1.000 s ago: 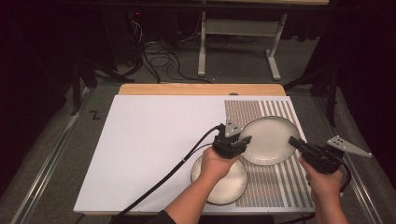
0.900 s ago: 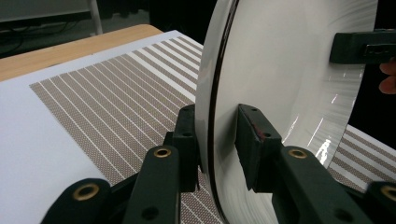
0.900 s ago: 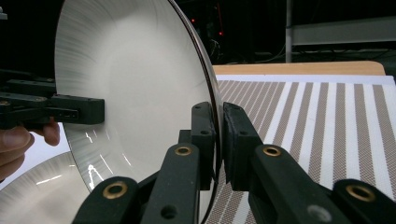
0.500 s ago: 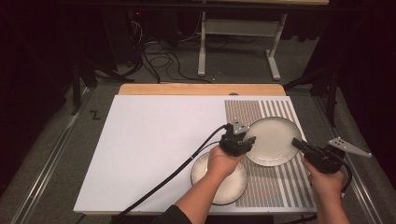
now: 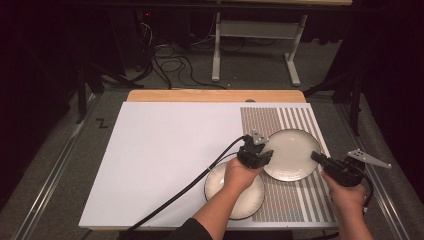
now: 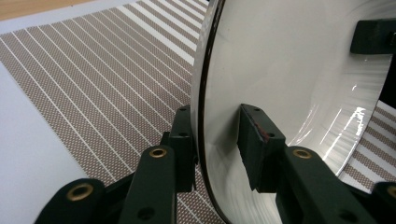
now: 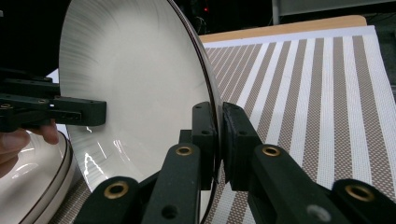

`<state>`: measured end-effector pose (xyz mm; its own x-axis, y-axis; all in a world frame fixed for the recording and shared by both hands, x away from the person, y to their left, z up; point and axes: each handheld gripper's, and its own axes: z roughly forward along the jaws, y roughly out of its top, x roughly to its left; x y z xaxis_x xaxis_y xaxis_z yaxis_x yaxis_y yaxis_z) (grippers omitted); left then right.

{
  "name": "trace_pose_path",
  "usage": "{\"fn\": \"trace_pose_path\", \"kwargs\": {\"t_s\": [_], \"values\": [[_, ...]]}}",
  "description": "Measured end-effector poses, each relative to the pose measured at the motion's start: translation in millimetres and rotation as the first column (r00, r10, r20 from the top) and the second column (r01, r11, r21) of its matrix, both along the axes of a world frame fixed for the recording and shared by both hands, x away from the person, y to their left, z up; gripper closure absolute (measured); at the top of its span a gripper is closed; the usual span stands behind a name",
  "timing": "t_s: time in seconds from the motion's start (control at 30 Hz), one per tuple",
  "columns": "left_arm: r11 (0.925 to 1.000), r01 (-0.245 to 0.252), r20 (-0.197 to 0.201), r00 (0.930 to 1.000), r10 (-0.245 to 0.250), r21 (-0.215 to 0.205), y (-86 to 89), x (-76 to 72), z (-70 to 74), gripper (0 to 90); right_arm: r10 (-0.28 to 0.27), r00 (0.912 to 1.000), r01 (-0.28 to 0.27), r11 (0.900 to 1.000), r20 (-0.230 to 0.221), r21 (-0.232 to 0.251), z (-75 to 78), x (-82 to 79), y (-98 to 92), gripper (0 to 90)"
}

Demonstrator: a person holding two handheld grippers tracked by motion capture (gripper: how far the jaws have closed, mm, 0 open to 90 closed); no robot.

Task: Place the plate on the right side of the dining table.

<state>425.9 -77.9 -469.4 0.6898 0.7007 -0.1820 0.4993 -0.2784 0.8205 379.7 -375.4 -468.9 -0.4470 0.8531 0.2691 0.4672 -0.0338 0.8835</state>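
A white plate with a dark rim [image 5: 290, 152] is held tilted above the striped mat, between my two grippers. My right gripper [image 5: 316, 156] is shut on its right rim; in the right gripper view the jaws [image 7: 218, 109] pinch the edge of the plate [image 7: 130, 70]. My left gripper [image 5: 261, 154] stands at the plate's left edge. In the left gripper view the jaws [image 6: 215, 116] straddle the rim of the plate [image 6: 303, 70] with a visible gap on the inner side, so the gripper is open. A second white plate [image 5: 235, 195] lies flat under the left hand.
A brown-and-white striped mat [image 5: 270, 120] covers the right part of a white board [image 5: 165, 150]. A wooden strip [image 5: 215, 96] runs along the far edge. The left gripper's black cable [image 5: 190, 185] trails across the board toward the front.
The held plate and both grippers have drifted slightly to the right. The plate is still held off the mat.
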Motion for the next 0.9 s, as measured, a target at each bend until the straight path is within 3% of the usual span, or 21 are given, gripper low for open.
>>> {"fn": "trace_pose_path", "kwargs": {"t_s": [0.63,0.73,0.8,0.9], "values": [[0.9967,-0.018,-0.010,0.9998,0.019,0.079,-5.6,1.7,-5.8,67.9,-0.005,0.9998,0.004,0.999,-0.020,-0.050,-7.1,1.4,1.5,85.5],[0.9970,-0.008,-0.012,0.9999,0.009,0.077,-5.9,2.0,-5.3,60.5,-0.003,0.9998,0.002,0.999,-0.019,-0.051,-7.3,1.6,1.2,85.9],[0.9961,-0.014,0.024,0.9996,0.012,0.088,-5.2,0.2,-3.7,54.1,-0.006,0.9998,0.005,0.998,-0.017,-0.063,-7.1,1.6,1.9,85.8],[0.9965,-0.017,0.045,0.9989,0.014,0.082,-1.5,-1.1,3.5,46.3,-0.022,0.9994,0.020,0.997,-0.027,-0.074,-7.8,2.5,2.7,85.5]]}}
